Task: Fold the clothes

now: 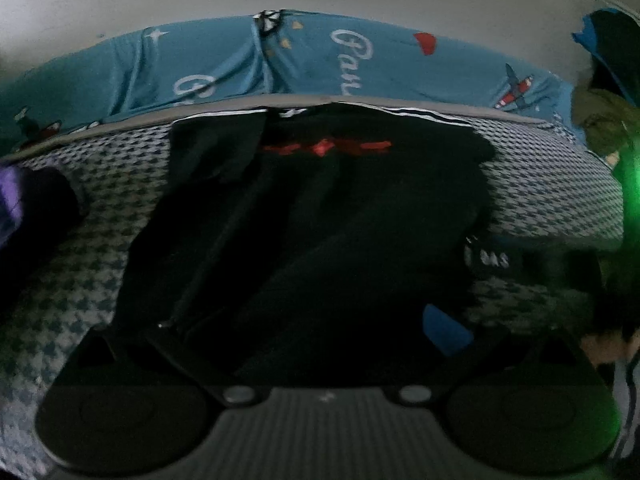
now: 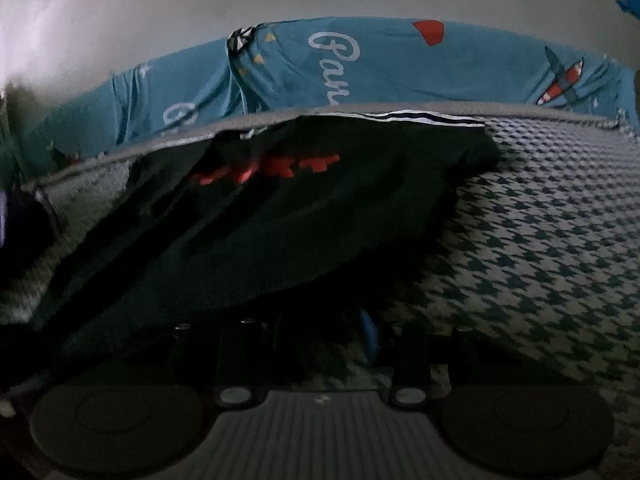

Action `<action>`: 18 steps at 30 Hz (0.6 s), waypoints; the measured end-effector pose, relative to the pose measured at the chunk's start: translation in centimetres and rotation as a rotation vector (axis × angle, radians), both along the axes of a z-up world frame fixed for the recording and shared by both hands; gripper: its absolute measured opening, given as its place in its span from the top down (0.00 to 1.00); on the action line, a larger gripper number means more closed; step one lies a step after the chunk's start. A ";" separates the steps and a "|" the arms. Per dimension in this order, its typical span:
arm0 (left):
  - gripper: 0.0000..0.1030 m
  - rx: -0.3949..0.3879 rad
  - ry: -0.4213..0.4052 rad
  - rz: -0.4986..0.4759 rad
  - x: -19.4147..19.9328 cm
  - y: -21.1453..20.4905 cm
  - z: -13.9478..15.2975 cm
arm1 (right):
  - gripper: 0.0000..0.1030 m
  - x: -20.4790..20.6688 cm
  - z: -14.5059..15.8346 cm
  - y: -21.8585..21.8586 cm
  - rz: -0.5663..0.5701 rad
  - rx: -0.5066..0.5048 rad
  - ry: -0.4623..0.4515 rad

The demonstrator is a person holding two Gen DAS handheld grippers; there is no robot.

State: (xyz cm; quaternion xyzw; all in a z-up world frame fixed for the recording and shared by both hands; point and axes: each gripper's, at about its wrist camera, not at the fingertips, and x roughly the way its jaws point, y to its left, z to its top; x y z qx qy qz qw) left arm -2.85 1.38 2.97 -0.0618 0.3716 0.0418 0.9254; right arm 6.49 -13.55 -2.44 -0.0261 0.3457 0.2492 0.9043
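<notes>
While fingers of the left gripper (image 1: 304, 320) stood wide over the black garment (image 1: 320, 220), those of the right gripper (image 2: 320, 332) unreadable in shadow, a one-layer pinch could have skewed the fold.

Left gripper (image 1: 320, 336) and right gripper (image 2: 320, 340): black bodies, ribbed grey central plate between two round black discs, silver screws, blue finger pad (image 1: 446, 330).

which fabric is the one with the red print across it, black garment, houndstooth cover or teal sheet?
The black garment: red blocky print runs across its upper part. The houndstooth cover under it has only a dark-and-light check. The teal sheet behind carries white script and small cartoon motifs.
</notes>
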 end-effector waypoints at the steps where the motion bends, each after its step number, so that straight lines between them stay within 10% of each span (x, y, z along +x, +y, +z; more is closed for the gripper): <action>1: 0.00 -0.002 -0.001 -0.009 0.2 -0.2 0.0 | 0.64 0.3 0.1 0.1 0.004 0.017 0.003; 18: 0.00 -0.094 0.033 0.129 5.0 3.8 -0.8 | 0.64 5.9 1.7 6.4 0.205 0.028 -0.037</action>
